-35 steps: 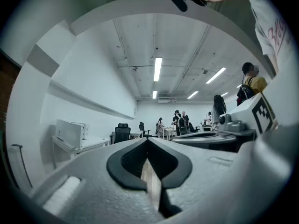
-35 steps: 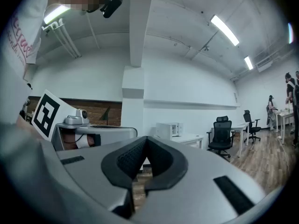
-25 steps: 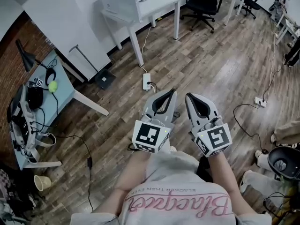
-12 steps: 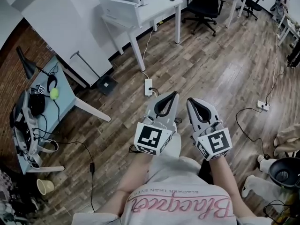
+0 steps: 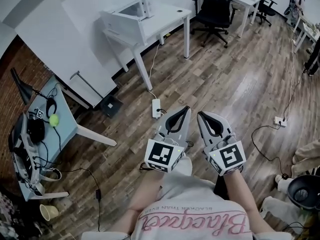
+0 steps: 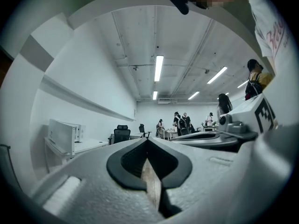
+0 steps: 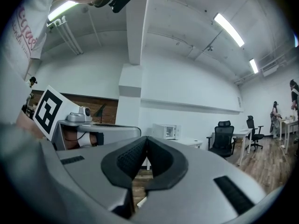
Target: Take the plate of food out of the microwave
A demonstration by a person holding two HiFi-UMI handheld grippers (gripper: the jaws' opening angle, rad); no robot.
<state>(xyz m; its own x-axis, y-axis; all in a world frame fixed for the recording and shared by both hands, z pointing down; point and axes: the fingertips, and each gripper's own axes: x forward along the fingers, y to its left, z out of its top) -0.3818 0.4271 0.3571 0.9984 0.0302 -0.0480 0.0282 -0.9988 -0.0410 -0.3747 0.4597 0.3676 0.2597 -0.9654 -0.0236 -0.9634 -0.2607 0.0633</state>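
The microwave (image 5: 122, 23) stands on a white table (image 5: 167, 13) by the wall, well ahead of both tongs; its plate cannot be made out. The left tongs (image 5: 185, 109) are closed and empty. Just beside them, the right tongs (image 5: 201, 115) are also closed and empty.

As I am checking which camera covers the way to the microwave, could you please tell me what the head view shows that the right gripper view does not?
Only the head view shows the green ball on the side table and the paper cup on the floor. Only the right gripper view shows the ceiling lights and the white pillar. Both show the microwave on the white desk, the black office chair, the left gripper and the right gripper, whose jaws are shut with nothing between them.
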